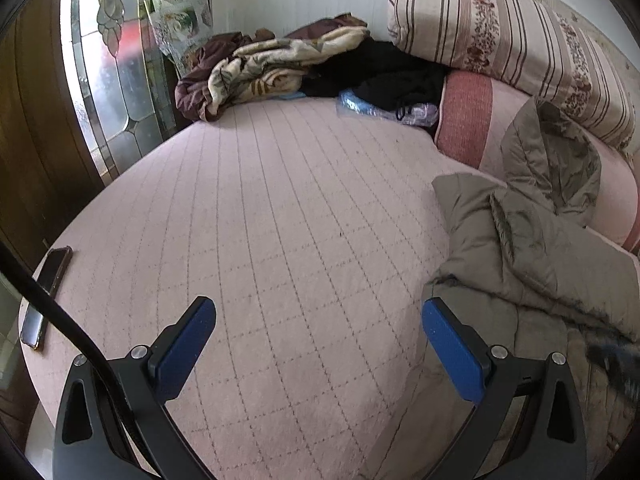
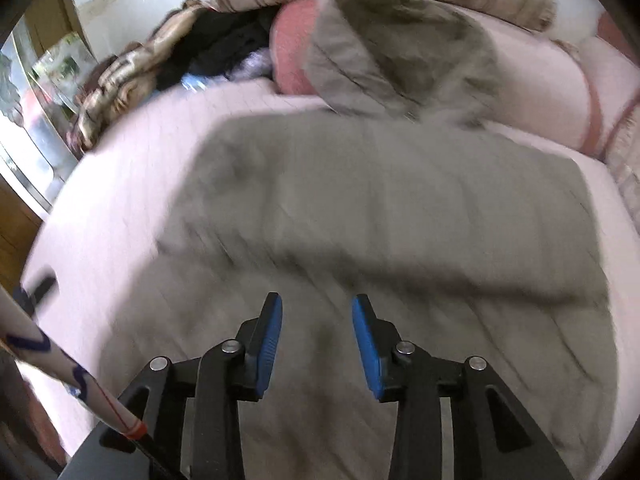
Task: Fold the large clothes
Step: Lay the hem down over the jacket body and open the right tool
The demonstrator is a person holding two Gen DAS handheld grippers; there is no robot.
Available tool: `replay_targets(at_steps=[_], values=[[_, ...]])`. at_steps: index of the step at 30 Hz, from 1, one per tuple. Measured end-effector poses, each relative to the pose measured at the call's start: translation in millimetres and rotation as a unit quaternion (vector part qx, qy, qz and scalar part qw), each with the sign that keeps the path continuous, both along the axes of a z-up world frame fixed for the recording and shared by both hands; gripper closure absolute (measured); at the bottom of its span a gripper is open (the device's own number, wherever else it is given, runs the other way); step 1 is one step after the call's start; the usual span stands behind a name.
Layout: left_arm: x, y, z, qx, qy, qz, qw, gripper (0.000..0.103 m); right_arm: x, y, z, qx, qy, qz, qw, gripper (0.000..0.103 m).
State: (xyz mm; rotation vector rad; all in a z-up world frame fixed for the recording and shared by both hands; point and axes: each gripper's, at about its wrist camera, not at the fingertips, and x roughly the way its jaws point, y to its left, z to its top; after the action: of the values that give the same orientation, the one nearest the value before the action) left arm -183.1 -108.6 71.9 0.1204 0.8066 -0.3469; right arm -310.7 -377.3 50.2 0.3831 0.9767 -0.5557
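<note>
Grey padded coat lies spread on the pink quilted bed, hood end at 12 o'clock against the pink bolster. Right hand-held gripper over it — jaws partly apart, nothing between. Left hand-held gripper wide open, empty — coat at its 3 o'clock. Phone at 9.

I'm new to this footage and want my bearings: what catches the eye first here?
The big grey-green padded coat stands out, spread across the pink quilted bedcover, its hood end resting against the pink bolster at the bed's head. The right gripper hovers over the coat with jaws apart and nothing between them, while the left gripper is wide open over bare bedcover beside the coat. A heap of blankets and dark clothes sits in the far corner.
</note>
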Motion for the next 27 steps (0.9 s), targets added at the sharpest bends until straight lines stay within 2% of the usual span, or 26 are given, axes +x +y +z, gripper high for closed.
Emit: replay_targets(at_steps=[6,11,14,18,22,27], values=[[-8.5,2.5,-9.0,0.009,0.020,-0.003,0.9998,0.000,-99.3,-12.6,-22.8,0.024,0.026,-0.067,0.997,0.062],[-30.1,7.5,-20.2,0.005,0.043,0.001,0.9991,0.000,-170.7,-16.9,-16.6,0.022,0.026,-0.112,0.993,0.051],[-52.3,10.9,-24.4,-0.005,0.049,0.003,0.9988,0.000,-207.1,-18.1,-7.4,0.032,0.012,-0.137,0.990,0.049],[-88.6,17.1,-23.5,0.001,0.052,-0.010,0.9986,0.000,-253.9,-18.2,7.4,0.049,-0.028,-0.162,0.985,0.047],[-114.7,29.8,-6.0,-0.023,0.069,-0.015,0.9972,0.000,-279.7,-13.2,30.1,0.033,-0.064,-0.158,0.985,0.045],[-129.9,21.9,36.7,-0.033,0.041,-0.022,0.9984,0.000,-276.2,-10.0,68.8,0.023,-0.112,-0.139,0.984,0.038]])
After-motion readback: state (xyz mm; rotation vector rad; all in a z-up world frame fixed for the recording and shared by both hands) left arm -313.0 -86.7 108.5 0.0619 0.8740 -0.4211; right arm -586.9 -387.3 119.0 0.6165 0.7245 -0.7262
